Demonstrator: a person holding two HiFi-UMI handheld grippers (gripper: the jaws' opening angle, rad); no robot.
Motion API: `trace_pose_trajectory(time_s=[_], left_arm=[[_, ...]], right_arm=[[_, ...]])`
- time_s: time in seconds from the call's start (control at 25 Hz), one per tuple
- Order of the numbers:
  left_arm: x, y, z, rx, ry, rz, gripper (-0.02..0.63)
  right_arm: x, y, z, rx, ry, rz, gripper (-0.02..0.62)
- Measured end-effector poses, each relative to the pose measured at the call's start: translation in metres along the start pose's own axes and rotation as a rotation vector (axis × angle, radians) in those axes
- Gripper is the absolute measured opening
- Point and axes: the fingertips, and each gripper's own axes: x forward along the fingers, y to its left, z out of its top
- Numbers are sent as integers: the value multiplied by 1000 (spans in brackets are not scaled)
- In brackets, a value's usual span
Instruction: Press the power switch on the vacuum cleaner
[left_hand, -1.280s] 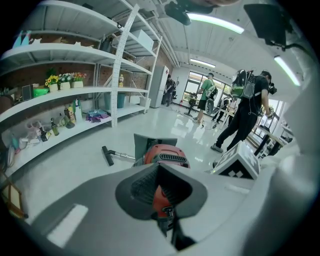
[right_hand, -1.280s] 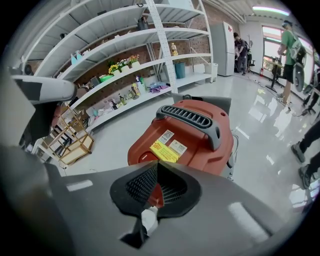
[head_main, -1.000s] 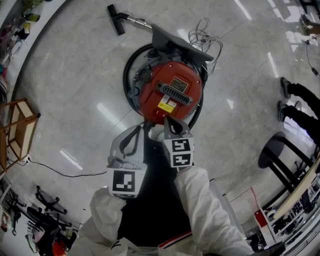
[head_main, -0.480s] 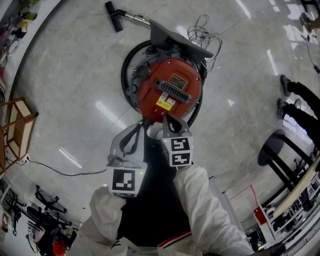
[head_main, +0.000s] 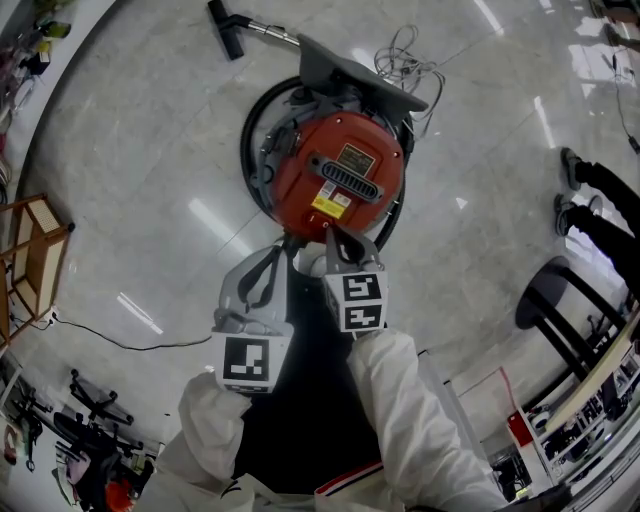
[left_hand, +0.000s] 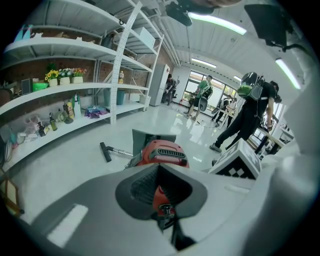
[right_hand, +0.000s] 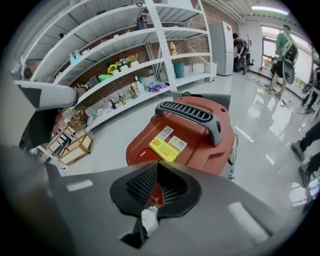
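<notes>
Nothing here can actually be read. The red vacuum cleaner (head_main: 338, 175) carries a yellow label (right_hand: 164, 148), a white sticker (right_hand: 177, 143) just beside it and a dark plate (head_main: 352, 158) above its grille, but all the print is too small to make out.

Glossy pale floor (head_main: 150, 140) carries red vacuum cleaner (head_main: 340, 175) at ctr, black hose (head_main: 247, 150) looped round it; nozzle (head_main: 225, 28) & cable tangle (head_main: 405, 60) beyond. Wooden rack (head_main: 35, 255) left, black stool (head_main: 555, 300) right, thin cord (head_main: 120, 342) nr rack.
</notes>
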Motion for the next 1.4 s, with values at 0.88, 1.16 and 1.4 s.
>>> trace_pose_trajectory(time_s=[0.88, 1.16, 1.4], left_arm=[[-4, 1, 2, -12, -7, -11, 0], [-4, 0, 3, 2, -3, -16, 0], [-6, 0, 2, 20, 4, -16, 0]], right_arm=[[1, -1, -2, 22, 4, -15, 0], [4, -3, -4, 26, 7, -17, 0], [7, -3, -6, 23, 19, -7, 0]])
